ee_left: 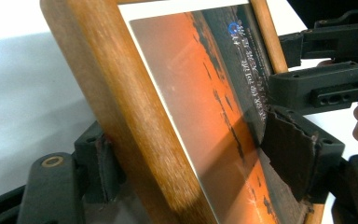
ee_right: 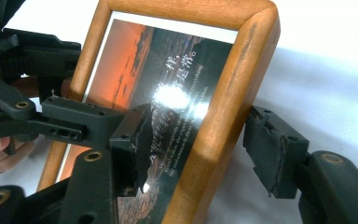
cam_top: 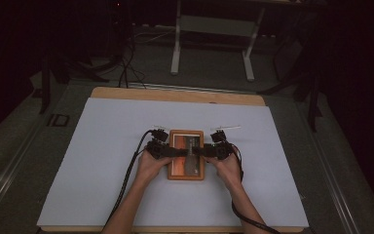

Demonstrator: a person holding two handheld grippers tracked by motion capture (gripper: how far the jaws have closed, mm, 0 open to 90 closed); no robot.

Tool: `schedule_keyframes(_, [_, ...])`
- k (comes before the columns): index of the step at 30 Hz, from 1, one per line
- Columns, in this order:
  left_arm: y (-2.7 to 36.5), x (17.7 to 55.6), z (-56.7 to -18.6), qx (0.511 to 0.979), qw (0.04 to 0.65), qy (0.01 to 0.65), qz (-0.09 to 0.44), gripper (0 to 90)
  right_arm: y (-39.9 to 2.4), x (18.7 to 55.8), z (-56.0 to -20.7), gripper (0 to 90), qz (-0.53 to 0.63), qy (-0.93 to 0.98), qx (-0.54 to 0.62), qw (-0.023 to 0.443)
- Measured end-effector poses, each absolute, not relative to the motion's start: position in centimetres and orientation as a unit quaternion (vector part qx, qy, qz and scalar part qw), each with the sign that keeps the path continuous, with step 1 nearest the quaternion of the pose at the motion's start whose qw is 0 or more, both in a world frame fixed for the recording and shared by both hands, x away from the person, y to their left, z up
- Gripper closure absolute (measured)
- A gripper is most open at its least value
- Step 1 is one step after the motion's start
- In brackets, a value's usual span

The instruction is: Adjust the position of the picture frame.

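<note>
A wooden picture frame (cam_top: 186, 133) with an orange sunset print lies flat on the white sheet at the table's middle. My left gripper (cam_top: 177, 152) reaches in from its left side and my right gripper (cam_top: 200, 152) from its right, so their tips nearly meet over the glass. In the left gripper view the jaws (ee_left: 196, 161) straddle the frame's wooden rail (ee_left: 121, 116), one pad outside and one over the print, open. In the right gripper view the jaws (ee_right: 200, 149) straddle the opposite rail (ee_right: 242, 60), the outer pad (ee_right: 270, 154) standing clear of the wood.
A white sheet (cam_top: 102, 161) covers the table, whose wooden far edge (cam_top: 175, 95) shows behind it. A metal stand (cam_top: 214, 29) is on the dark floor beyond. Cables (cam_top: 126, 180) trail back along both forearms toward the near edge.
</note>
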State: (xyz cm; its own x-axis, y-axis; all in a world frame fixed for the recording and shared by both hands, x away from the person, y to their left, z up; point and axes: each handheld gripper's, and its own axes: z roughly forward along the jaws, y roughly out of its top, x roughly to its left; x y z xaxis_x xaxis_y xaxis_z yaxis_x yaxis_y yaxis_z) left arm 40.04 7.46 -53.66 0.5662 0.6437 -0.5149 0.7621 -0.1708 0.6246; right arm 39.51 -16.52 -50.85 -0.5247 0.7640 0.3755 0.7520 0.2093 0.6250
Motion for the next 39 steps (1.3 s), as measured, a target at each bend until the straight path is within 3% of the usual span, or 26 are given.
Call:
schedule_keyframes(6, [7.5, 40.5, -53.7, 0.774, 0.443, 0.446, -0.077, 25.2, -16.7, 39.6, -51.1, 41.0, 0.396, 0.775, 0.493, 0.004])
schedule_keyframes(13, [7.7, 39.5, -53.1, 0.779, 0.437, 0.448, -0.023, 25.8, -17.0, 39.3, -51.3, 41.9, 0.403, 0.771, 0.493, 0.007])
schedule_keyframes(20, [8.4, 38.7, -52.2, 0.774, 0.438, 0.457, 0.013, 30.0, -17.5, 38.8, -50.6, 44.7, 0.407, 0.771, 0.487, 0.042])
schedule_keyframes(39, [10.5, 35.6, -50.5, 0.765, 0.456, 0.449, 0.070, 34.4, -18.2, 36.8, -49.1, 41.2, 0.391, 0.785, 0.465, 0.120])
